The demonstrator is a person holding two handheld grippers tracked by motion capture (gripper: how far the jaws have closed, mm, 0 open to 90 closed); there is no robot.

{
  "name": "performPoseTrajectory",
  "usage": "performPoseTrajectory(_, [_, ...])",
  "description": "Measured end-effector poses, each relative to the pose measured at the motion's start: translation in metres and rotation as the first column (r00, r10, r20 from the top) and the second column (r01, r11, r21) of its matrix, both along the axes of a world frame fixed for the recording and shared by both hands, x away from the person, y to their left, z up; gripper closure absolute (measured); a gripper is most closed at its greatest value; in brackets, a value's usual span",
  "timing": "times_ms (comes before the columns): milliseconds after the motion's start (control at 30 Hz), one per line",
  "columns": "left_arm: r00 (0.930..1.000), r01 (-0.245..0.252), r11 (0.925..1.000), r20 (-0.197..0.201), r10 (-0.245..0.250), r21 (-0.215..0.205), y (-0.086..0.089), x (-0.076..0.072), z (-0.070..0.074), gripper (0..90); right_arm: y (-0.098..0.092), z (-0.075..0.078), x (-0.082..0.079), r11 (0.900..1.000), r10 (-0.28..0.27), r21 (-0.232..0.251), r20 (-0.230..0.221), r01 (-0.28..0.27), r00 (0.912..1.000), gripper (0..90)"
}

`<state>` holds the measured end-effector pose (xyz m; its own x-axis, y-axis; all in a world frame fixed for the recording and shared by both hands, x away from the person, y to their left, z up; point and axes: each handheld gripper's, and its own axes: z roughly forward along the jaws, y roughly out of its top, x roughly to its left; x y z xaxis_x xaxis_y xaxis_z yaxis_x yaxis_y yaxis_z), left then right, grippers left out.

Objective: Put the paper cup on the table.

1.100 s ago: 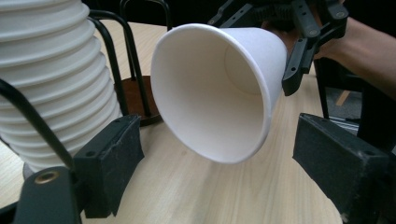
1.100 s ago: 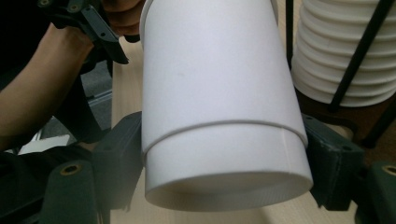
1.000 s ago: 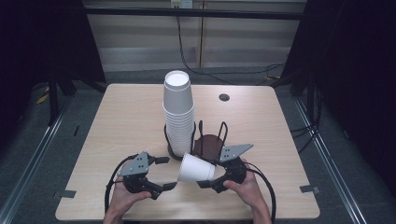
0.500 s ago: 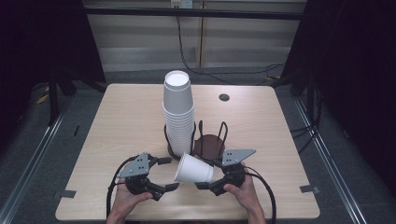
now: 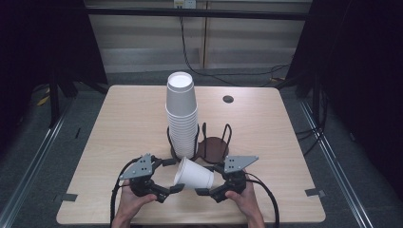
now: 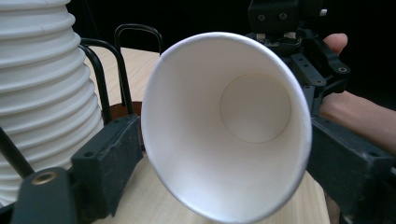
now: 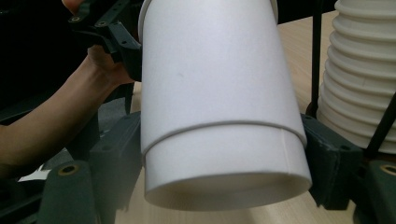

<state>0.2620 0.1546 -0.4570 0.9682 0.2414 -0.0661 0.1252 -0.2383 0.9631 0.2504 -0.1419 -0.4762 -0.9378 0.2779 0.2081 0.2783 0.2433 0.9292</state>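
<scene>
Now we see the white paper cup [image 5: 193, 174] drawn slightly nearer us than a second ago, lying sideways between both grippers. The right gripper [image 5: 209, 191] clamps its base; the left gripper [image 5: 171, 175] brackets its rim, perhaps separating nested cups.

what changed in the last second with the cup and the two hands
The lying white paper cup and both tongs, left and right, slid slightly toward the person's table edge, the left closing in on its rim. The tall white cup stack in the black wire rack stayed put.
</scene>
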Motion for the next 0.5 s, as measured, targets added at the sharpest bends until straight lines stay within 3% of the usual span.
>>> performPoseTrajectory(200, [0.9999,-0.008,0.9998,-0.012,0.008,0.017,-0.006,0.002,-0.003,0.0,0.003,0.001,-0.001,1.000,0.012,-0.010,0.006,-0.012,0.9999,23.6])
performPoseTrajectory(300, [0.9999,0.015,0.9994,-0.004,-0.015,0.032,-0.009,0.003,-0.003,0.0,0.005,0.002,-0.002,1.000,0.019,-0.020,0.011,-0.019,0.9998,23.6])
performPoseTrajectory(500, [0.9986,0.051,0.9986,-0.014,-0.051,0.010,-0.012,0.006,-0.002,0.0,0.004,0.004,-0.003,0.999,0.023,-0.024,0.022,-0.023,0.9995,23.6])
